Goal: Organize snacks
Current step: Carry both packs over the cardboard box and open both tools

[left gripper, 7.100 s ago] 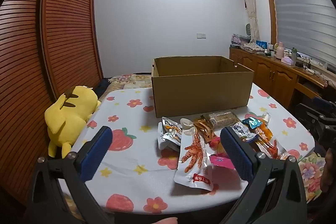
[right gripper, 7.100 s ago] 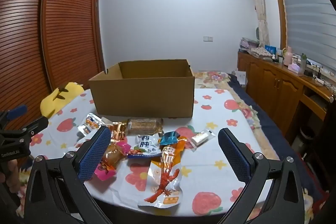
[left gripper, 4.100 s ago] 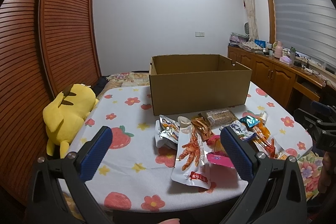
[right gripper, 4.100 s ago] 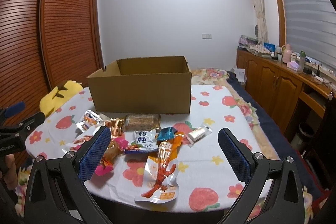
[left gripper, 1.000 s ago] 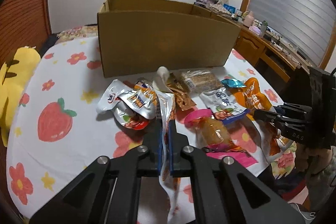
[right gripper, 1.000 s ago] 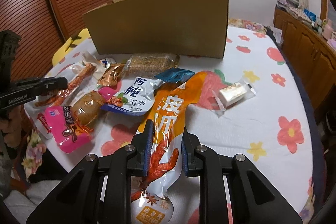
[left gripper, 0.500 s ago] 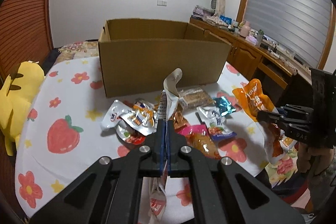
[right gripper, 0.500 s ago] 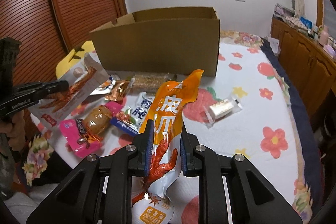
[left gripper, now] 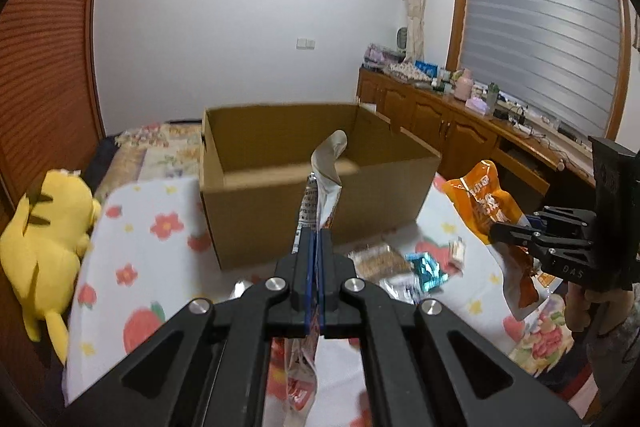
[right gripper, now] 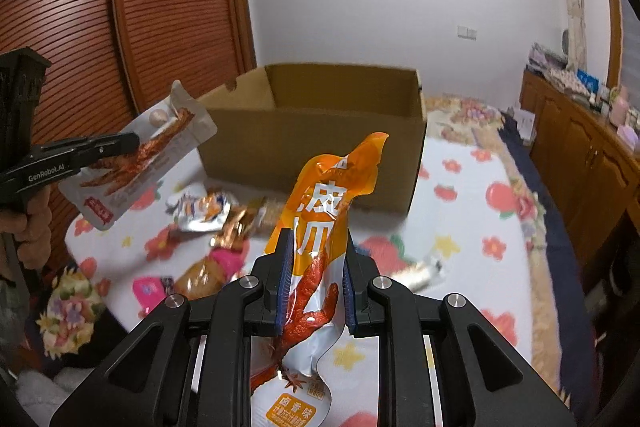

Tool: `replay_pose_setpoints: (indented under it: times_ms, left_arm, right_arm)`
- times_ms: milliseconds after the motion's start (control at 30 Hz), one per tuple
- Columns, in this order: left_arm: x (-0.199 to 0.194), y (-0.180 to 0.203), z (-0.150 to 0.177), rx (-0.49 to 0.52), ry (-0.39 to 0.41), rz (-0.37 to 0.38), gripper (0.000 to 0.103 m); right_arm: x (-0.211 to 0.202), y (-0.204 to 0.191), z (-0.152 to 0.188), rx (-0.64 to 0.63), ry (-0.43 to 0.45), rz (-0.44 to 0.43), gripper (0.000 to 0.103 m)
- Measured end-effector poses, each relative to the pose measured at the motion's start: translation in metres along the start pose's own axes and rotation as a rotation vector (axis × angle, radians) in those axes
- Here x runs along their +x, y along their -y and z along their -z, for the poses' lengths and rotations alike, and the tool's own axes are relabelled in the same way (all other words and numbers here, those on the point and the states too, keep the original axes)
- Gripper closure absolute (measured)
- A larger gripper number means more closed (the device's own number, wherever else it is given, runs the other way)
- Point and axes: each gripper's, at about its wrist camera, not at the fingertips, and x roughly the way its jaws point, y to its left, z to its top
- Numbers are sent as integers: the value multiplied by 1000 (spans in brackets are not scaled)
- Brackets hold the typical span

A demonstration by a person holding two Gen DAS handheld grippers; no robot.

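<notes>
You are holding two snack packets up above the table [left gripper: 132, 227], one in each gripper. Your left gripper [left gripper: 316, 239] is pinching a silver packet [right gripper: 148, 163] printed with red chicken feet, its fingers pressed flat against the foil. Your right gripper [right gripper: 316, 247] is clamping an orange packet [right gripper: 332, 195] whose crumpled top is curling over. Beyond both, at the far side, the open cardboard box [left gripper: 320, 187] is standing on the flowered cloth. Loose snacks [right gripper: 208, 211] are lying between you and the box's near wall. A yellow plush toy [left gripper: 44, 239] is sitting at the far left.
</notes>
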Motion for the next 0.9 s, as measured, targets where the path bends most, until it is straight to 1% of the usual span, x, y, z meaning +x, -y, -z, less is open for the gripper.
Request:
replay_pose_setpoints:
  times_ms: [67, 200, 333, 467, 567, 733, 900]
  left_arm:
    - [4, -2, -10, 3, 14, -13, 103]
    - [11, -8, -32, -2, 39, -14, 103]
    - [20, -11, -54, -1, 70, -18, 103]
    - [31, -12, -69, 8, 88, -17, 103]
    - [46, -15, -79, 7, 79, -21, 103]
    - [78, -23, -90, 2, 43, -63, 103]
    - [109, -36, -98, -34, -1, -82, 103]
  right_arm:
    - [2, 3, -12, -4, 17, 6, 84]
    - [8, 11, -37, 4, 53, 5, 84]
    - [17, 18, -59, 16, 73, -6, 84]
    - [31, 21, -78, 12, 77, -6, 84]
    - [42, 25, -89, 17, 73, -7, 84]
    - [67, 32, -111, 33, 50, 6, 84]
    - [95, 44, -134, 76, 11, 26, 84]
